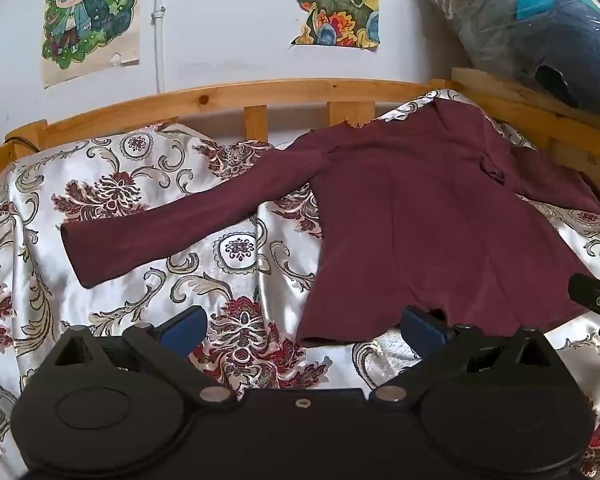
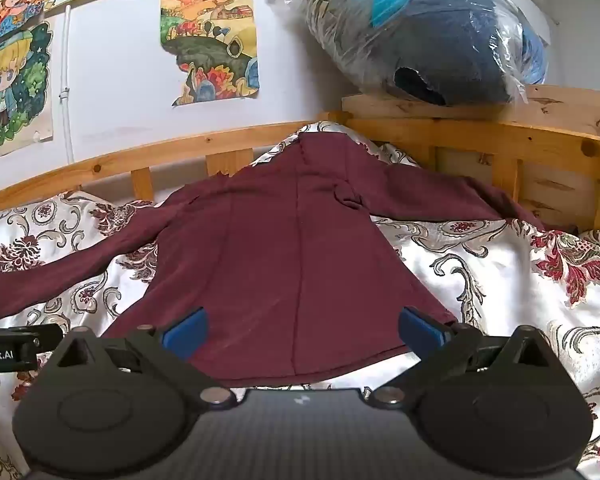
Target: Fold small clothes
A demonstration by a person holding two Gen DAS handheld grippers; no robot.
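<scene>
The maroon top (image 2: 292,248) lies flat on the bed's floral cover (image 2: 500,280), sleeves spread, collar toward the wooden rail (image 2: 160,156). Both grippers, left (image 1: 302,326) and right (image 2: 302,326), hover at its hem, jaws wide, holding nothing. Best pinch each hem corner cleanly, cover excluded.

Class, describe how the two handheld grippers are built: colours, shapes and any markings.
Both match. The left gripper and right gripper each have a black body with two round discs, black angular link arms on silver pivot pins, and blue finger pads. In the right view, white lettering ending "Robot.AI" shows on the left gripper's side.
</scene>
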